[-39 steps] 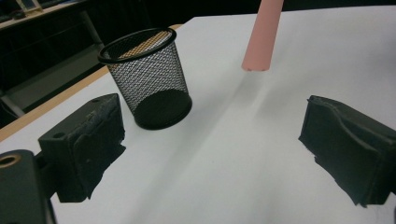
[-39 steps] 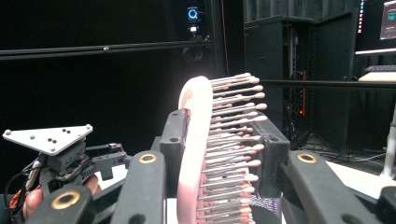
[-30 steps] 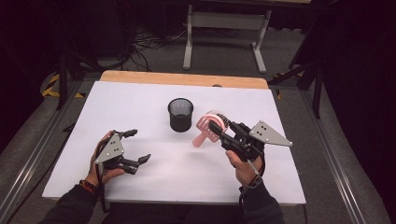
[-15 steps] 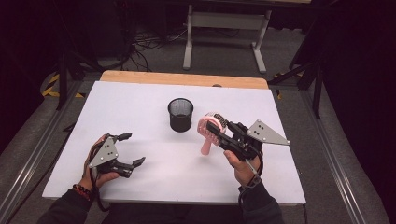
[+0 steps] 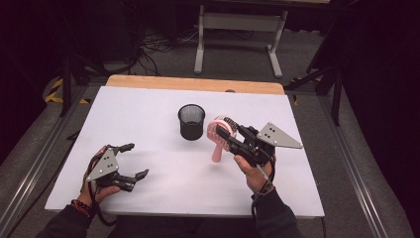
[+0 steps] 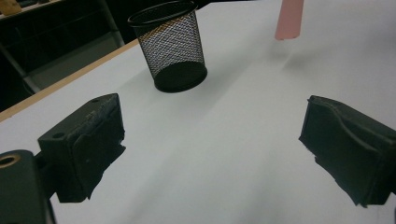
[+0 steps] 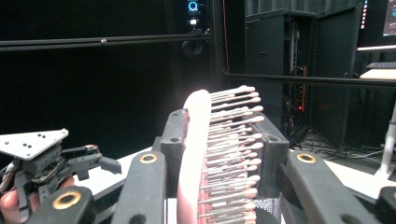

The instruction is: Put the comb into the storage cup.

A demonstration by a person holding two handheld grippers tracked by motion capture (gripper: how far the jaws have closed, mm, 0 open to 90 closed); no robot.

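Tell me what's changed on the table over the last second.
The right tongs, shut on the pink brush, have swung it from slanted to nearly upright, handle hanging down beside the cup. The left tongs have drifted slightly toward the table's near edge, open and empty. The cup hasn't moved.

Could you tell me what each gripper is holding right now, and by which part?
The right gripper is shut on the pink hairbrush, clamped across its bristled head, with the handle hanging down. The left gripper is open and holds nothing.
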